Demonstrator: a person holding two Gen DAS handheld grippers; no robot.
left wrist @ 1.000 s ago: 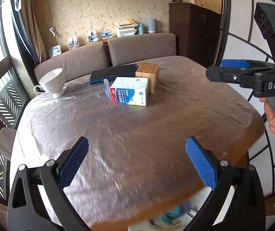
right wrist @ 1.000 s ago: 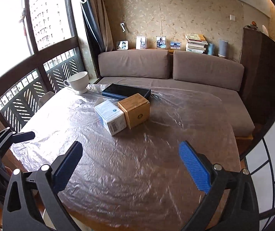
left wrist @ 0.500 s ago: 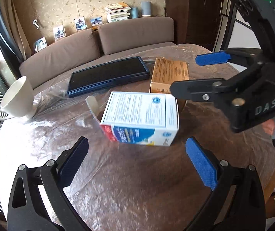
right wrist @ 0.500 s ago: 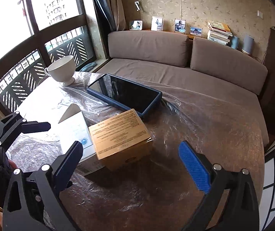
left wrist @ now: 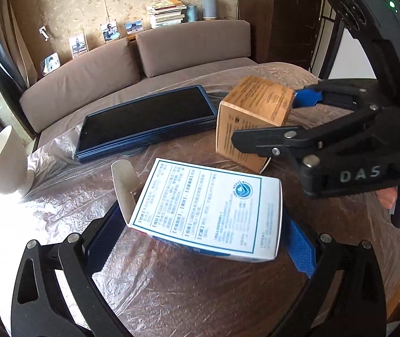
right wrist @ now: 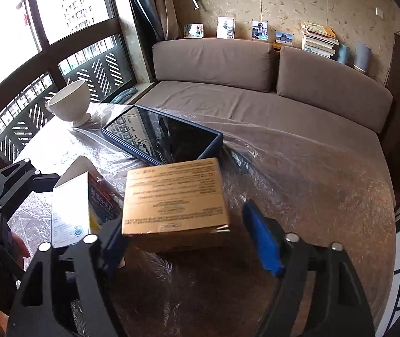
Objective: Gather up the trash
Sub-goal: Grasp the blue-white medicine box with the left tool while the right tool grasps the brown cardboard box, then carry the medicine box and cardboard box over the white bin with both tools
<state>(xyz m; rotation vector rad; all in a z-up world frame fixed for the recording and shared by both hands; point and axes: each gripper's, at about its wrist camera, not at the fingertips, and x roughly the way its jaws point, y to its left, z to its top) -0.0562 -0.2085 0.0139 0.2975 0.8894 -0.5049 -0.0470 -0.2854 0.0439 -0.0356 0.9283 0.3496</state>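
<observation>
While both grippers straddle 2 boxes mid-counter [left wrist: 172, 295] | left gripper [left wrist: 200, 241] fingers hug white box [left wrist: 208, 210], contact unclear | right gripper [right wrist: 188, 233] closing round brown box [right wrist: 174, 196], far pad apart | next: clamp, lift.

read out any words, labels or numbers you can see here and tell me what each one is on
"DAS": raised letters on the side of the right tool.
White box: framed block of printed text and a round blue logo, too small to read.
Brown cardboard box: lines of dark print on top, too blurred to read.
Stacked books: spines too small to read.
Nothing readable on the tablet or cup.
</observation>
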